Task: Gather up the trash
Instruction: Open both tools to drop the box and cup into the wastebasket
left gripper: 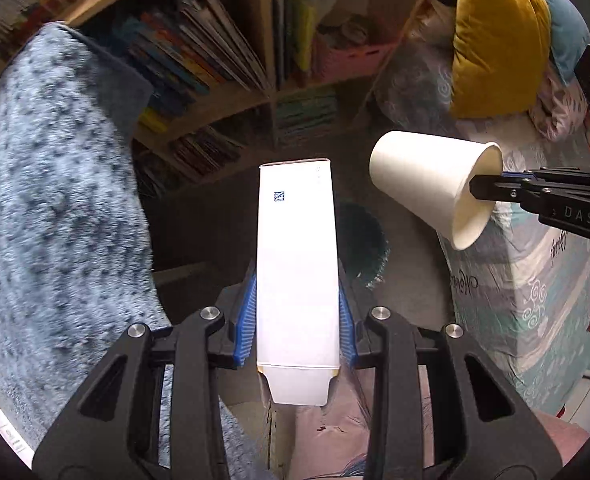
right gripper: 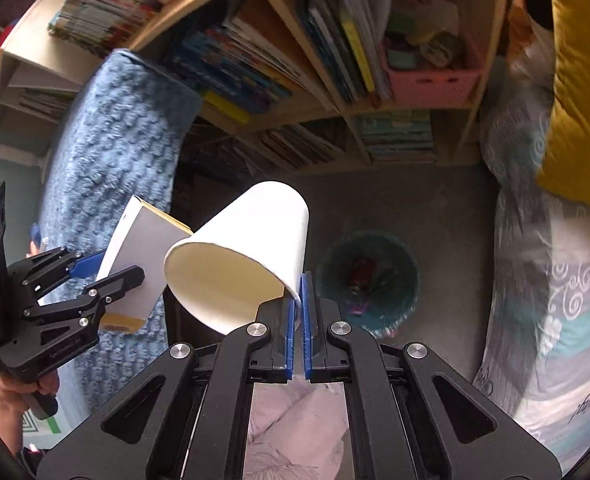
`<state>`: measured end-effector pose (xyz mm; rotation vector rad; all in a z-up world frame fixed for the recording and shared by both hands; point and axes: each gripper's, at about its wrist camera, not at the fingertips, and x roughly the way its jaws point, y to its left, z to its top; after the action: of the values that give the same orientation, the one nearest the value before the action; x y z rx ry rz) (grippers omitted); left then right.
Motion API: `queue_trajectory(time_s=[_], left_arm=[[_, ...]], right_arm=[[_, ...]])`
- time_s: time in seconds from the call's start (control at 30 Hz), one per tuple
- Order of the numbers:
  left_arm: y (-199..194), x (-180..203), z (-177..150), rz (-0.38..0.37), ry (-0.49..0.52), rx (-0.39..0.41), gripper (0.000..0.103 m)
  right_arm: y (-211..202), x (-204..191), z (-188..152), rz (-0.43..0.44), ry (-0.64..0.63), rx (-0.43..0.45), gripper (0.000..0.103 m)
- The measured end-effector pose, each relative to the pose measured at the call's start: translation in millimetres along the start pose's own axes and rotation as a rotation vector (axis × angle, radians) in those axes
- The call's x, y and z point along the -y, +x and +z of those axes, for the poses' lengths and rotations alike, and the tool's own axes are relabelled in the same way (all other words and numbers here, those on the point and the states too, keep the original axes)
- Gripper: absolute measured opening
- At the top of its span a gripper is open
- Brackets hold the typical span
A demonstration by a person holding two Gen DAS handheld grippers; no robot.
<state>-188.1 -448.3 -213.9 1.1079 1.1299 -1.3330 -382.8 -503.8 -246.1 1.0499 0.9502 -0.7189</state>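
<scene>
My left gripper (left gripper: 297,292) is shut on a tall white carton (left gripper: 295,256), held upright in the air; the carton also shows in the right wrist view (right gripper: 135,264). My right gripper (right gripper: 298,284) is shut on the rim of a white paper cup (right gripper: 239,256), tilted with its mouth toward me; the cup shows at the right of the left wrist view (left gripper: 431,184). A round teal bin (right gripper: 369,280) with some rubbish inside stands on the grey carpet below and ahead of both grippers; the carton partly hides it in the left wrist view (left gripper: 365,240).
A wooden bookshelf (right gripper: 327,96) full of books stands behind, with a pink basket (right gripper: 431,80). A blue fluffy seat (left gripper: 55,200) is on the left. A bed with patterned cover (right gripper: 555,288) and a mustard cushion (left gripper: 495,44) is on the right.
</scene>
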Motion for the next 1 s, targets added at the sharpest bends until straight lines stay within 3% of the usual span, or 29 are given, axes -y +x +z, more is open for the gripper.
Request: queue_trajectory(time_s=[0.33, 0.37, 0.4, 0.43, 0.47, 0.5, 0.53, 0.77, 1.0], left_arm=[[87.2, 48.0, 14.3, -0.056, 0.128, -0.166, 0.033], [94.9, 53.2, 14.9, -0.059, 0.152, -0.181, 0.034], [101.1, 58.2, 16.0, -0.049, 0.172, -0.193, 0.038], [108.0, 64.2, 16.8, -0.036, 0.192, -0.206, 0.054], [111.1, 69.3, 16.0, -0.033, 0.204, -0.213, 0.062], [114.3, 72.8, 16.9, -0.024, 0.210, -0.213, 0.071], [113.3, 74.7, 17.1, -0.017, 0.213, -0.212, 0.071], [90.4, 73.0, 18.6, -0.012, 0.189, -0.177, 0.071], [54.6, 48.5, 10.8, 0.004, 0.075, -0.103, 0.072]], right_arm=[[57.7, 62.0, -35.3, -0.001, 0.149, -0.131, 0.004], [62.2, 66.2, -36.1, 0.001, 0.156, -0.137, 0.009], [65.8, 69.6, -37.0, 0.003, 0.164, -0.145, 0.011], [69.7, 74.1, -37.4, 0.006, 0.178, -0.155, 0.016], [72.3, 79.2, -38.5, 0.019, 0.196, -0.159, 0.035], [73.0, 81.5, -37.6, 0.021, 0.202, -0.160, 0.041], [72.5, 83.2, -37.5, 0.013, 0.204, -0.158, 0.046], [49.1, 88.8, -33.3, 0.019, 0.192, -0.112, 0.046], [19.9, 69.6, -14.4, 0.035, 0.119, -0.042, 0.054]])
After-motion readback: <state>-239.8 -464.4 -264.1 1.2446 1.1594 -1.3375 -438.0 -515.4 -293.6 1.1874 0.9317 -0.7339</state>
